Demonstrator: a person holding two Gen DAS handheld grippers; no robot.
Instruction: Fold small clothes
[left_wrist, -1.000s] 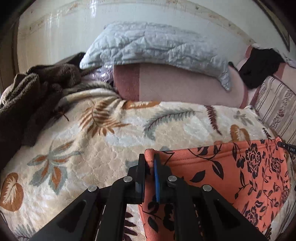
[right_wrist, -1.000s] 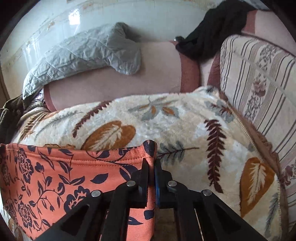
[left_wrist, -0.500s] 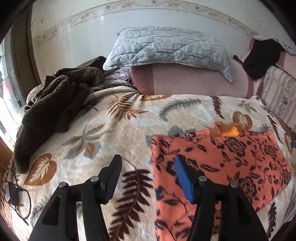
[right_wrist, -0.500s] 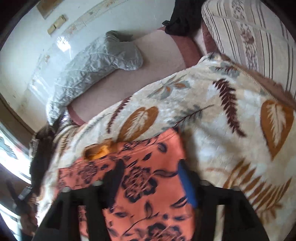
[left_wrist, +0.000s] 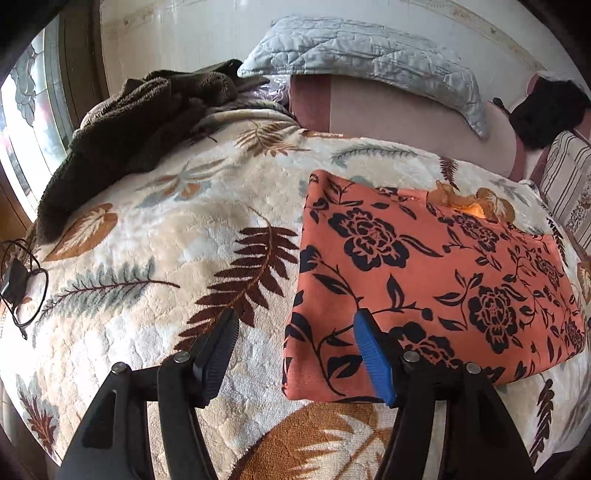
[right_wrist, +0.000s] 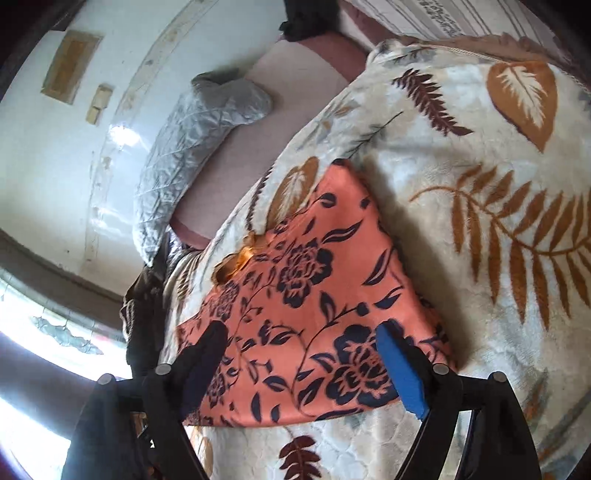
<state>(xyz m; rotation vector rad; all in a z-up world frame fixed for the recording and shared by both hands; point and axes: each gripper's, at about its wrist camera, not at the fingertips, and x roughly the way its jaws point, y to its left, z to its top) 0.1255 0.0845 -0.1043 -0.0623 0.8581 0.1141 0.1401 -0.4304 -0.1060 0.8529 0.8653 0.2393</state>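
The orange floral garment (left_wrist: 424, 280) lay flat on the leaf-patterned blanket (left_wrist: 155, 266), folded into a rough rectangle. In the left wrist view its long axis ran left to right, with one corner pointing far-left and a bunched edge along the far side. The left gripper (left_wrist: 295, 350) hung above its near-left corner, fingers spread wide and holding nothing. The right gripper (right_wrist: 306, 369) hovered over the cloth's near edge, likewise spread apart. A brown fleece (left_wrist: 122, 122) sat far left, well apart from the garment.
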